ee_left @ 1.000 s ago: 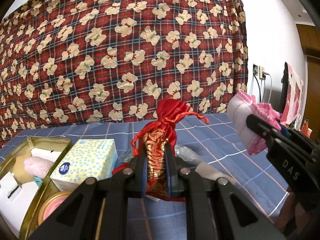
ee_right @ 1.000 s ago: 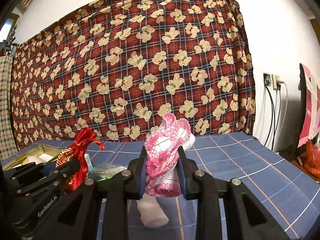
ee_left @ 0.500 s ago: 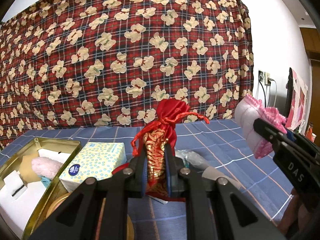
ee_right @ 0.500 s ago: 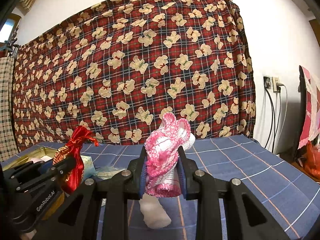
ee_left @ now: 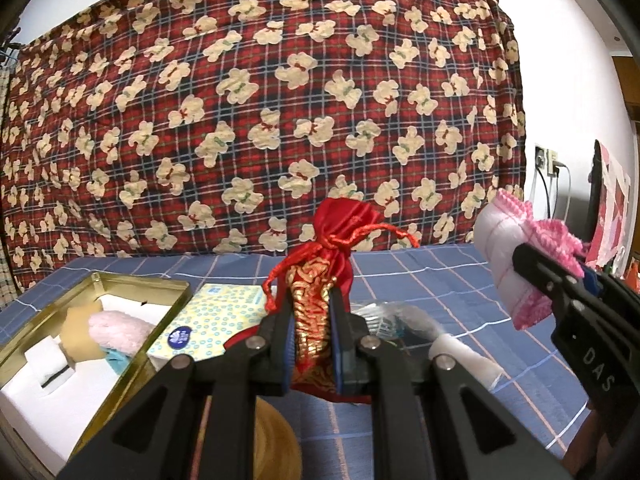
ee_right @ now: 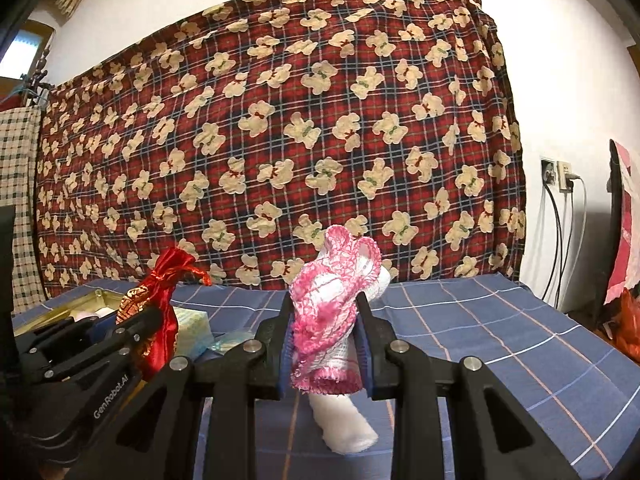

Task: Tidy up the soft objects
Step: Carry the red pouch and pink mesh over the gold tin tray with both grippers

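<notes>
The left hand-held gripper (ee_left: 311, 330) is clamped narrow on a red pouch (ee_left: 326, 276), held upright above the worktop (ee_left: 420, 276) with its drawstring neck standing above the pads. The right hand-held gripper (ee_right: 325, 344) is pinched on a pink and white cloth (ee_right: 332, 304), rolled or bunched, also lifted clear of the surface. In the left view the cloth shows at the right edge, level with the pouch and apart from it.

Both soft things look to be in carry, so the step in hand is probably the transfer to a container. The next move calls for bringing one piece at a time over the open tin (ee_left: 120, 356), lowering it into free space and only then easing the pads apart; the pouch is the nearer of the two.

Just below the left gripper lies a white roll (ee_right: 344, 428) on the blue checked cover, with some clear wrapping (ee_left: 384, 316) beside it. Left of the pouch sits a tissue pack (ee_left: 208, 324), touching the tin's rim. The tin holds a white liner, a pale pink fluffy piece (ee_left: 116, 332), a tan item and a bit of light blue. Behind hangs a bear-print sheet (ee_left: 280, 100).
</notes>
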`<state>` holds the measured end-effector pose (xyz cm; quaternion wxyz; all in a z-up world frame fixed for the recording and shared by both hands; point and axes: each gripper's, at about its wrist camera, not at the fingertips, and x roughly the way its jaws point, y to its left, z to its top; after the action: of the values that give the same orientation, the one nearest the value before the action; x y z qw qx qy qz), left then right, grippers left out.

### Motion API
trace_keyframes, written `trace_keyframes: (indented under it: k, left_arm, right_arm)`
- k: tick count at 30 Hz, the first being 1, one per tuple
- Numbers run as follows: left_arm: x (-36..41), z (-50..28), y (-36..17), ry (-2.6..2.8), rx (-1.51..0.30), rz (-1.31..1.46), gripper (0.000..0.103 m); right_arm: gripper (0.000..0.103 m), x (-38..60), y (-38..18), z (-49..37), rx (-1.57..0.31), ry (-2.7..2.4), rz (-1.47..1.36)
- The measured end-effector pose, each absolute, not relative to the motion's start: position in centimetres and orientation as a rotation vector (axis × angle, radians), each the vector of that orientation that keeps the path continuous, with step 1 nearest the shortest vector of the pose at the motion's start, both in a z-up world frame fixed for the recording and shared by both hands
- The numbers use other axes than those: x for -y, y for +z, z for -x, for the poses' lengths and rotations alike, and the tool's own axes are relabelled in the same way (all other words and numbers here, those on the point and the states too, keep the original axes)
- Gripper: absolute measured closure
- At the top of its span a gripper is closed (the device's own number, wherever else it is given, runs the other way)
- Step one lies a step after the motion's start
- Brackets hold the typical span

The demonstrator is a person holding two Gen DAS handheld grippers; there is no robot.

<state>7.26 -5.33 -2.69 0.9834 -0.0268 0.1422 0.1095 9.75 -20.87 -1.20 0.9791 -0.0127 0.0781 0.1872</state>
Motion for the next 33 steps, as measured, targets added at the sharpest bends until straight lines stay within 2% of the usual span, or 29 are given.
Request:
trace_keyframes:
  k: [33]
  left_arm:
    - [0.5,-8.8,-3.5,0.28,-0.379,0.1,0.091]
  right_arm:
    - [0.074,13.1,-2.4,-13.7,-0.265,0.377,0.05]
